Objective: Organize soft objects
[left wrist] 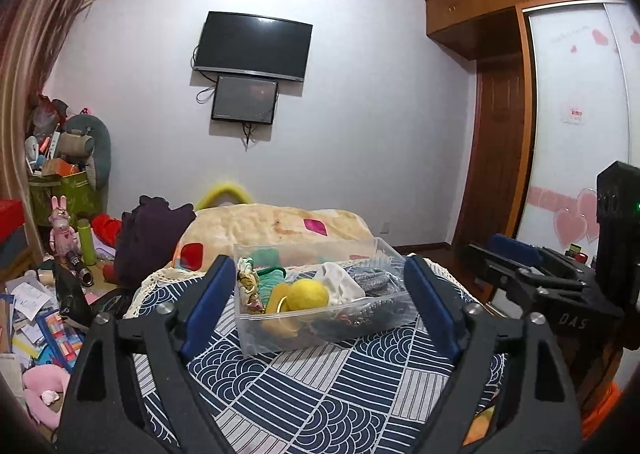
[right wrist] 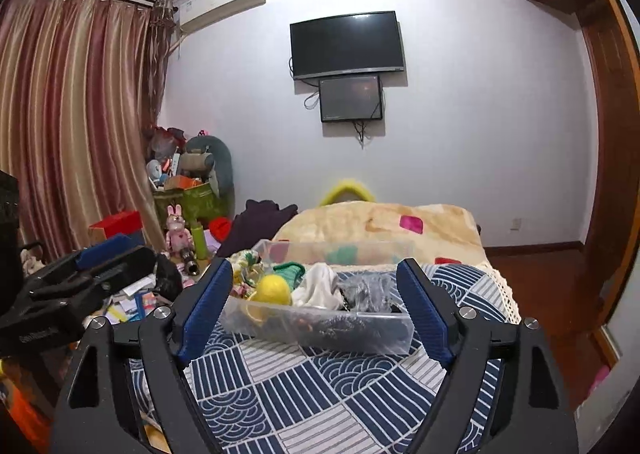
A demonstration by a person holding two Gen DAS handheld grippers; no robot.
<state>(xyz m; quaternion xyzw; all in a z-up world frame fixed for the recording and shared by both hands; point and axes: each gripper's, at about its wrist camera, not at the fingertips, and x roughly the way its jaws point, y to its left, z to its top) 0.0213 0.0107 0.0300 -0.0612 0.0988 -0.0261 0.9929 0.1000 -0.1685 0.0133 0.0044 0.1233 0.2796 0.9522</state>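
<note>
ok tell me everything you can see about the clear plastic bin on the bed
The clear plastic bin is a shallow, open-topped rectangular tub with see-through walls. It sits flat on the blue and white patterned bedspread, turned slightly askew. Soft things fill it: a yellow ball, a white cloth, green fabric, a floral fabric piece and a grey knit item. Nothing grips it; both grippers' fingers stand apart, short of it.

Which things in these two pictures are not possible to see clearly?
- Bottom layer of the clear bin: both views, covered by the yellow ball and white cloth.
- Bin's far left corner: right wrist view, hidden behind the right hand-held gripper finger.
- Left hand-held gripper handle: left wrist view, cut off by the bottom edge.
</note>
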